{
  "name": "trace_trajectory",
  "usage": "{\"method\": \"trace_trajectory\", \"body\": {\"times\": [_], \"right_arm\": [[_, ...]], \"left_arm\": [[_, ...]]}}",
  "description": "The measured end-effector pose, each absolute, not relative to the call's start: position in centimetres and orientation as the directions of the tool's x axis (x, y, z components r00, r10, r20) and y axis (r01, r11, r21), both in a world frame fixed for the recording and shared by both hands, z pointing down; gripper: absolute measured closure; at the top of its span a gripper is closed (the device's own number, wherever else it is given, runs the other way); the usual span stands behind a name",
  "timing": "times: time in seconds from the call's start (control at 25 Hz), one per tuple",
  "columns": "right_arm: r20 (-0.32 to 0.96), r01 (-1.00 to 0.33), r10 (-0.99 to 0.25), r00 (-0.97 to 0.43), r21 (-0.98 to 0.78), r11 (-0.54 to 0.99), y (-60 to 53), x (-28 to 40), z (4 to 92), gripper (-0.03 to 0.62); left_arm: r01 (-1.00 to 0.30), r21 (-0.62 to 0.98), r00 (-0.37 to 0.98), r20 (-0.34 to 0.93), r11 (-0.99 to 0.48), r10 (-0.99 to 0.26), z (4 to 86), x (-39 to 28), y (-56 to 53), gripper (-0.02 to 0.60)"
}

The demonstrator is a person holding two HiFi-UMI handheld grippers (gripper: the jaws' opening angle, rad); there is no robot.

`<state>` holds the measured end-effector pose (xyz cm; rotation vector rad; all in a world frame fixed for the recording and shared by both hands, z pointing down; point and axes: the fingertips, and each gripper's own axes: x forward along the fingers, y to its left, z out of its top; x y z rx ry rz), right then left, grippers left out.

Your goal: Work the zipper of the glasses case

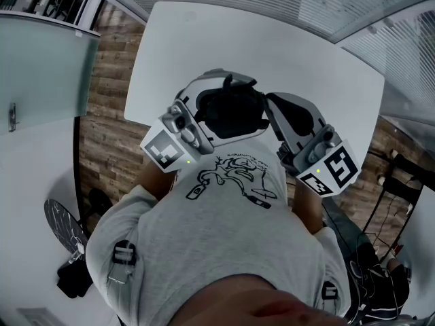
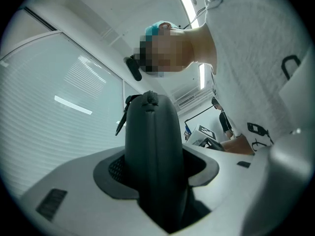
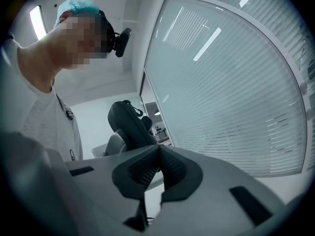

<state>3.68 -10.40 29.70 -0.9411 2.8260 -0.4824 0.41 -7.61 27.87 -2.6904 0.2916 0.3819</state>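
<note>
white table (image 1: 272, 53), wood floor (image 1: 109, 114); left gripper's (image 2: 157, 170) fingers clamp glasses case (image 2: 150, 127), right gripper's (image 3: 158, 150) together.

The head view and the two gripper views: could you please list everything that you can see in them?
glasses case: one, black, held over the table between the left gripper's jaws
zipper pull: one, black, hanging at the case's far end
table: one, white, below the grippers
floor: brown wood planks, left of the table
glass partition: pale, with blinds, beside the table
T-shirt: one, grey with black print, on the person
head camera: one, black, on the person's head
left gripper: one, white-grey, clamped on the case
right gripper: one, white-grey, jaws together, near the case
</note>
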Motion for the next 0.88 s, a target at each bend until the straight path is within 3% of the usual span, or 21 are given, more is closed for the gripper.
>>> {"method": "trace_trajectory", "body": {"times": [0.28, 0.56, 0.88], "right_arm": [[0.000, -0.567, -0.605, -0.796, -0.350, 0.746, -10.5, 3.7, 30.6, 0.589], [0.036, -0.586, -0.620, -0.784, -0.372, 0.720, -10.7, 3.6, 32.1, 0.589], [0.070, -0.587, -0.624, -0.779, -0.434, 0.684, -11.6, 4.2, 34.6, 0.588]], "left_arm": [[-0.247, -0.344, 0.932, -0.341, -0.906, -0.125, 25.0, 1.3, -7.8, 0.328], [-0.214, -0.279, 0.958, -0.245, -0.936, -0.146, 25.7, 2.3, -8.6, 0.328], [-0.188, -0.238, 0.967, -0.217, -0.953, -0.136, 26.6, 3.6, -9.6, 0.328]]}}
